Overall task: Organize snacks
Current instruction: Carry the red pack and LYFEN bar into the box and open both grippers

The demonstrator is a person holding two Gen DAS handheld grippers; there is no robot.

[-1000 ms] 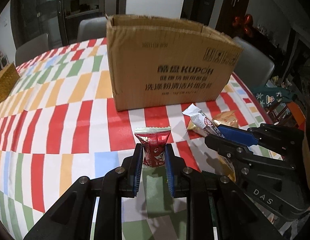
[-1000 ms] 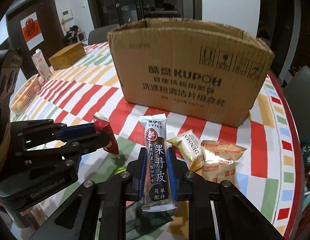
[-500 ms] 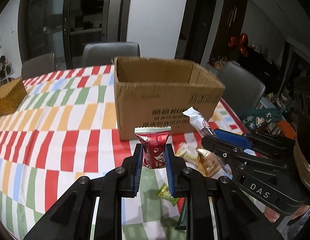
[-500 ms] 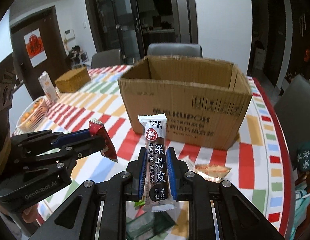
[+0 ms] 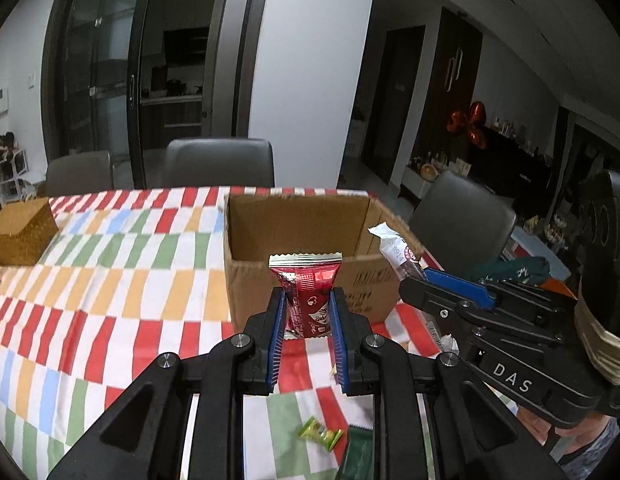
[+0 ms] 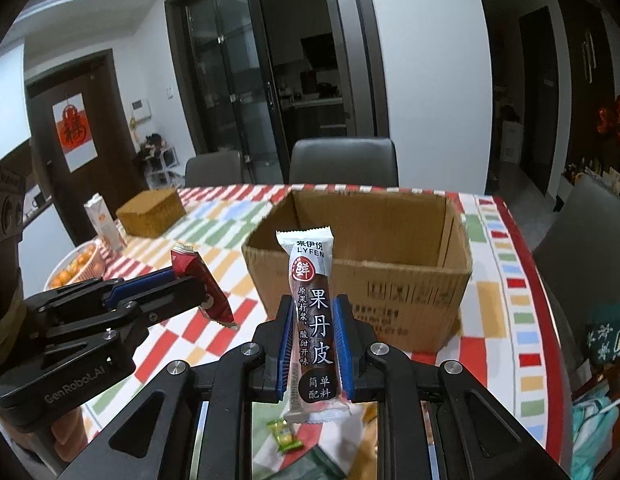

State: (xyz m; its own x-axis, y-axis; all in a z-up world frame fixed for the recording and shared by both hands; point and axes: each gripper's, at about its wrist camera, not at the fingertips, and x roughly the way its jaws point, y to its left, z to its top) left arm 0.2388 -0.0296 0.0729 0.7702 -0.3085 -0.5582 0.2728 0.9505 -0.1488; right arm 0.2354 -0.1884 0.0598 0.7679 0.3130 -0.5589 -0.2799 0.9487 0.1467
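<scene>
My left gripper (image 5: pixel 306 300) is shut on a small red snack packet (image 5: pixel 308 292), held upright above the table in front of the open cardboard box (image 5: pixel 310 272). My right gripper (image 6: pixel 313 312) is shut on a long dark fruit-leather bar with a white top (image 6: pixel 312 304), held upright before the same box (image 6: pixel 390 292). Each gripper shows in the other's view: the right one (image 5: pixel 426 276) at the right, the left one (image 6: pixel 198 284) at the left with the red packet (image 6: pixel 202 288). The box looks empty inside.
The striped tablecloth (image 5: pixel 110 280) covers the table. A green candy (image 5: pixel 320 436) and a dark green packet (image 5: pixel 358 456) lie below the grippers. A woven brown box (image 6: pixel 152 212), a carton (image 6: pixel 100 220) and an orange basket (image 6: pixel 74 268) stand left. Grey chairs (image 5: pixel 218 162) stand behind.
Both grippers have risen well above the table with their snacks; the box's open top and inside have come into view, and the loose snacks on the table have dropped below.
</scene>
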